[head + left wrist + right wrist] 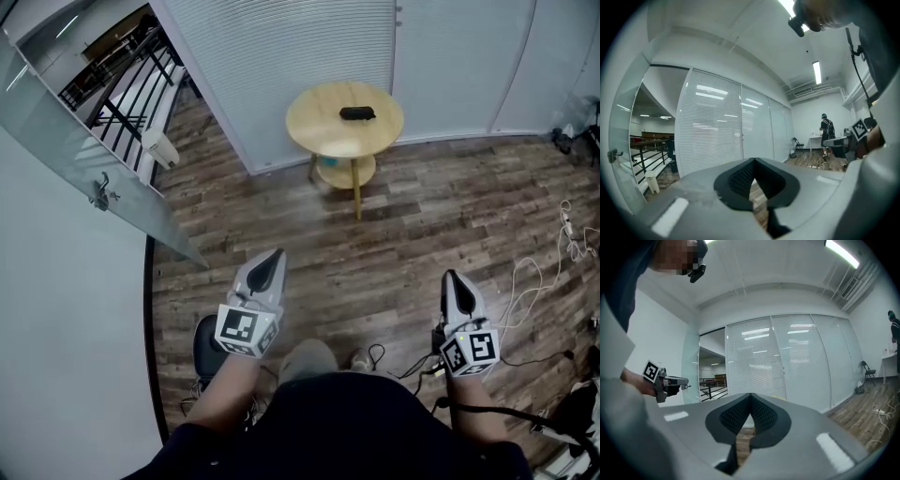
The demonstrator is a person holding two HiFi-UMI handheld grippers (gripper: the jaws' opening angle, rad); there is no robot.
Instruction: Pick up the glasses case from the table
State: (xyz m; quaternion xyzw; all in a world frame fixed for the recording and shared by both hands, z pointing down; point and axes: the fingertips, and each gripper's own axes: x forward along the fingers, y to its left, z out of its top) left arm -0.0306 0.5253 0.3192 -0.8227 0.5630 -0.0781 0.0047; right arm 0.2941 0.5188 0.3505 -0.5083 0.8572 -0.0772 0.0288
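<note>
A small black glasses case (pixel 357 113) lies on a round light-wood table (pixel 319 122) far ahead, near the white blinds. My left gripper (pixel 274 255) is held close to my body at the lower left, jaws shut with nothing between them. Level with it at the lower right, my right gripper (pixel 452 277) is also shut and empty. Both are a long way short of the table. In the left gripper view the jaws (pixel 753 160) meet at the tips; in the right gripper view the jaws (pixel 750 395) meet too. The case shows in neither gripper view.
Dark wood plank floor (pixel 394 244) stretches between me and the table. White cables (pixel 553 262) trail along the right. A glass partition (pixel 84 141) and black railing (pixel 131 84) stand at the left. A person (pixel 828 133) stands far off by a desk.
</note>
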